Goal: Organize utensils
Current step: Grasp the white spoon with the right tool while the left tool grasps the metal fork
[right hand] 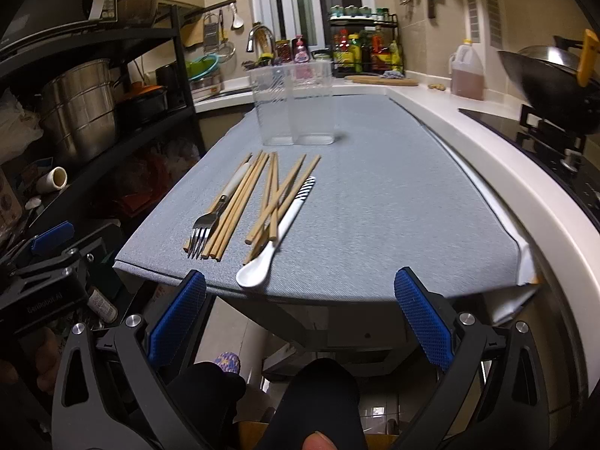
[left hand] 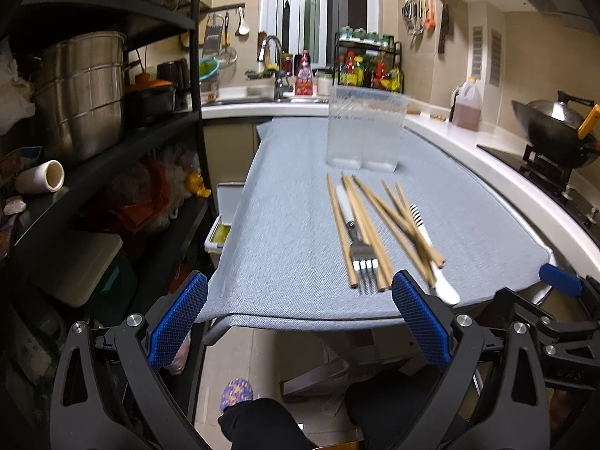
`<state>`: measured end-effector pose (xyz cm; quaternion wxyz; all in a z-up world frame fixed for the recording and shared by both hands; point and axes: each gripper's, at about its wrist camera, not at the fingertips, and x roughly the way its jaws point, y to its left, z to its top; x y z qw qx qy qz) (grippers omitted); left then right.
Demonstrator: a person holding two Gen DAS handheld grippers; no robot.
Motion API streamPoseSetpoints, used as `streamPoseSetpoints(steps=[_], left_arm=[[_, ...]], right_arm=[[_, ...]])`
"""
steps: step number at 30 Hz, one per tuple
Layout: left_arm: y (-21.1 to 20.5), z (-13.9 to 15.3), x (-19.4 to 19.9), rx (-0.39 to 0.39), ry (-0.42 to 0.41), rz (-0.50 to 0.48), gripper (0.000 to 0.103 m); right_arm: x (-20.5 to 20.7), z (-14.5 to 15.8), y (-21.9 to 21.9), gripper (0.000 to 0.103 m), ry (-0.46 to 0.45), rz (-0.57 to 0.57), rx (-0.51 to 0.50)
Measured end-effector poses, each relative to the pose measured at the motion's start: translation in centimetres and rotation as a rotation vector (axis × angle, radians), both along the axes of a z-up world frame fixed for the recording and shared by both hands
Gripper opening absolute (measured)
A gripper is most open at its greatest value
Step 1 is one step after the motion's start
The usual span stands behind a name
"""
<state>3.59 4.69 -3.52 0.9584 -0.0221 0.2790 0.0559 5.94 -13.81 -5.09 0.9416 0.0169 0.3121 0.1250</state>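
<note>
Left gripper (left hand: 300, 322) hanging wide open, empty, off the table edge. Fork (right hand: 217, 213), chopsticks (right hand: 258, 195), spoon (right hand: 277, 232) lying tangled near the front edge, clear holder (right hand: 292, 108) behind. Right gripper (right hand: 300, 322) also gaping, empty. Risk: overlapping sticks dragging neighbours off the edge.

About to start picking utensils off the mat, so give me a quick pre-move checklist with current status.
1. Left tongs open and empty: ok.
2. Right tongs open and empty: ok.
3. Clear two-compartment container upright at the far end of the grey mat, both compartments empty: ok.
4. Utensils separated for a clean single grasp: not ok. The chopsticks overlap; some cross the white spoon, and the fork lies tight against others.
5. Spoon safely on the mat: cannot tell; its bowl sits close to the near edge.
6. Path from utensils to container free of obstacles: ok.
</note>
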Motion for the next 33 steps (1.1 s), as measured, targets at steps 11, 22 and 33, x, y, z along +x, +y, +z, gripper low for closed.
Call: streamPoseSetpoints(steps=[11, 22, 33], left_arm=[[0.5, -2.0, 2.9, 0.016, 0.09, 0.003, 0.096], [0.0, -2.9, 4.8, 0.024, 0.134, -0.014, 0.096], [-1.7, -3.2, 6.6, 0.057, 0.121, -0.092, 0.094]], right_arm=[[3.3, -4.1, 2.1, 0.079, 0.047, 0.014, 0.042], [3.1, -5.0, 1.6, 0.033, -0.061, 0.031, -0.061], [4.6, -4.9, -2.4, 0.023, -0.078, -0.057, -0.047]])
